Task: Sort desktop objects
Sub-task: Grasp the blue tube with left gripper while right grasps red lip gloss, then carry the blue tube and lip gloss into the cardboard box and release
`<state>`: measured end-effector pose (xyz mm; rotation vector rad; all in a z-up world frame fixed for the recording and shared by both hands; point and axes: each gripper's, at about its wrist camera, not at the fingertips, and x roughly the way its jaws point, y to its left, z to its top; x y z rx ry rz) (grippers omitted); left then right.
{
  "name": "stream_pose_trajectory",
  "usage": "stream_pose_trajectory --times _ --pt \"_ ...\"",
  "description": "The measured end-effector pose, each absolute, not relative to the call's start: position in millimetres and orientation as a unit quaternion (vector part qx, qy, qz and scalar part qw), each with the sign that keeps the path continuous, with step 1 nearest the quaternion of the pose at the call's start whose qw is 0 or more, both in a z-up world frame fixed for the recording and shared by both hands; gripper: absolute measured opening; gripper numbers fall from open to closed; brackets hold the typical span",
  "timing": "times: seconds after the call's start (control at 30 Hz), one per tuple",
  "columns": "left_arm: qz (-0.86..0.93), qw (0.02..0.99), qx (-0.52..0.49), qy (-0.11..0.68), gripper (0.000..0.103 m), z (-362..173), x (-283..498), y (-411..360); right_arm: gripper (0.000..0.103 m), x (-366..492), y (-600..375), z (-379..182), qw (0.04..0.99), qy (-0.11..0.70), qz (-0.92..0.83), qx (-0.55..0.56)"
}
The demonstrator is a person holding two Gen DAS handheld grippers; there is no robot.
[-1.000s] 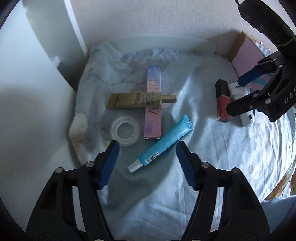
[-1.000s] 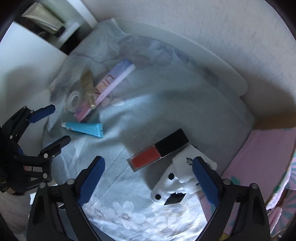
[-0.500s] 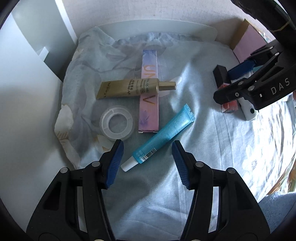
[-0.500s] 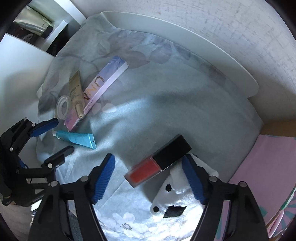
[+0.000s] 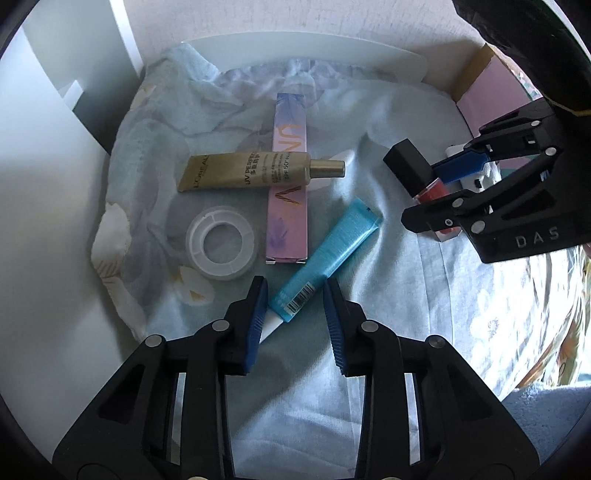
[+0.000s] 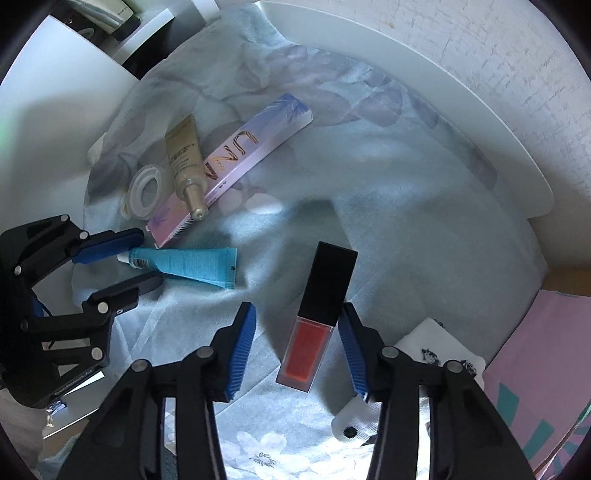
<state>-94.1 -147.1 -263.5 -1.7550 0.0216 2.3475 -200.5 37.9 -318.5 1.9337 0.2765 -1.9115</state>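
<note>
Underneath everything lies a pale blue floral cloth (image 5: 388, 332), rumpled at its far edge against a white curved board (image 5: 306, 44). Only the right wrist view shows a dark shelf opening (image 6: 122, 22) at the top left corner. A pink cardboard box (image 6: 528, 350) sits at the cloth's right edge.

Next in size, a long pastel lilac carton with gold lettering (image 5: 290, 177) lies flat, and a gold squeeze tube with a metallic cap (image 5: 255, 171) rests across it. A clear plastic tape ring (image 5: 220, 245) lies just beside the carton.

Both tools have just been closing. The left gripper (image 5: 295, 317) points steeply down with its jaws narrowed around the white cap end of a turquoise squeeze tube (image 5: 328, 254). The left wrist view shows a gap on each side of the tube, while the right wrist view shows the cap lying between the two fingers; the pads do not visibly press.

The right gripper (image 6: 295, 347) straddles a square lip-gloss bottle with a red body and black cap (image 6: 317, 317). Its own view shows the right pad at the bottle's edge and the left pad well apart, so nothing is clamped. A white sock with black dots (image 6: 417, 373) lies half under that gripper's right finger, mostly hidden in the left wrist view.
</note>
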Motion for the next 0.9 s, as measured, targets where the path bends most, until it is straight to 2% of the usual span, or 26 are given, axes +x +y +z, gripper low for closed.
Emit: stream_pose_trajectory --times 0.17,0.23,0.3,0.9 --pt "0.797 0.111 -0.592 0.039 0.028 -264 -92 -141 0.042 -194 33 -319 0.198 0.122 -0.691 0.685" --pt "0.794 0.12 -0.595 0.044 0.02 -263 -91 -140 0.025 -193 32 -319 0.19 0.14 -0.695 0.68" --pt "0.793 0.125 -0.595 0.04 0.017 -261 -89 -140 0.019 -194 35 -318 0.197 0.119 -0.693 0.683" --pt "0.81 0.127 -0.572 -0.002 0.014 -222 -62 -154 0.018 -174 40 -302 0.201 0.091 -0.706 0.673"
